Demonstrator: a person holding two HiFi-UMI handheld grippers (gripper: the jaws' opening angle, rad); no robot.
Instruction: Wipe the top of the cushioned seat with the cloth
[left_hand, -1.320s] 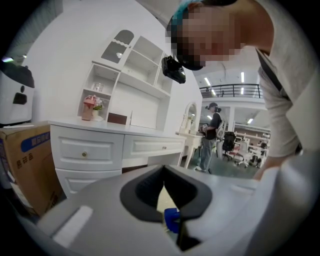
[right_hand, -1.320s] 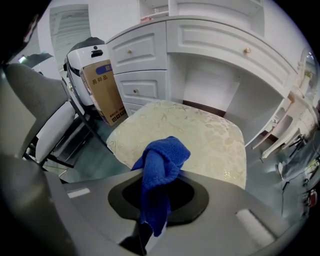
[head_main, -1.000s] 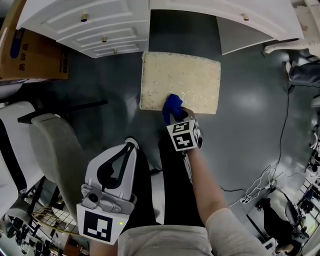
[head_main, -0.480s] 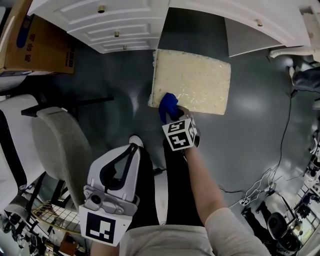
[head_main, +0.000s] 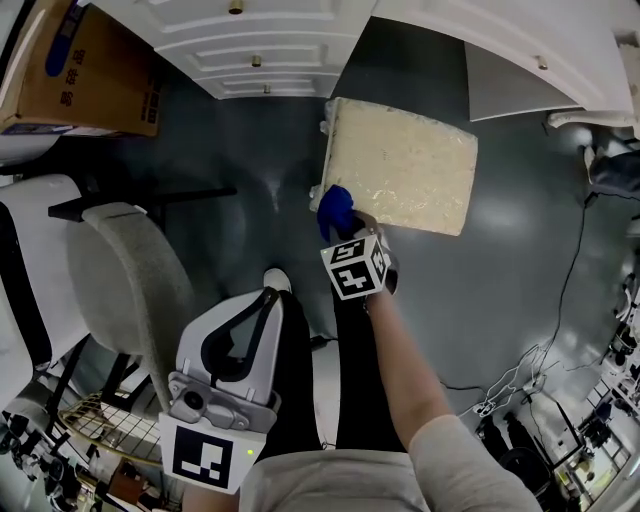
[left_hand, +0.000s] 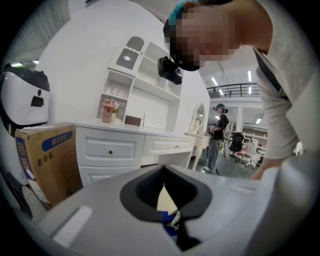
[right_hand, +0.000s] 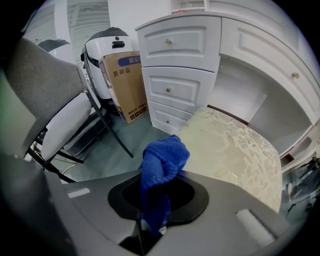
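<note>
Pinching one blue cloth (head_main: 335, 207) in the right hand-held gripper (head_main: 345, 228), jaws closed tight on the fabric, with a bunched wad sticking out past the tips and a tail hanging back between them. Pressing that wad onto the near-left corner of the one cushioned seat (head_main: 410, 170), cream with a pale leaf pattern, right where the near edge meets the left edge. Shifted since a second ago: then well in from that corner along the near edge, half a second ago closer to it, now at the corner itself. Same closed grip on the cloth in all three moments. Rest of the seat top bare, far edge tucked toward the knee gap of the white drawer unit (head_main: 260, 45).

Holding the left hand-held gripper (head_main: 262, 300) back from the seat, low and close to the body, over the dark legs. Jaws drawn together to a thin slit, nothing between them. Much the same place in the head view as before.

Counting outward on the grey floor (head_main: 250, 150): two hand-held grippers, one cloth, one seat. Three knobbed drawer fronts stacked in the unit, left of the seat's far-left corner. One cardboard box (head_main: 95, 80) beyond those drawers at far left. One grey chair (head_main: 130, 280) at near left, well apart from the seat.
</note>
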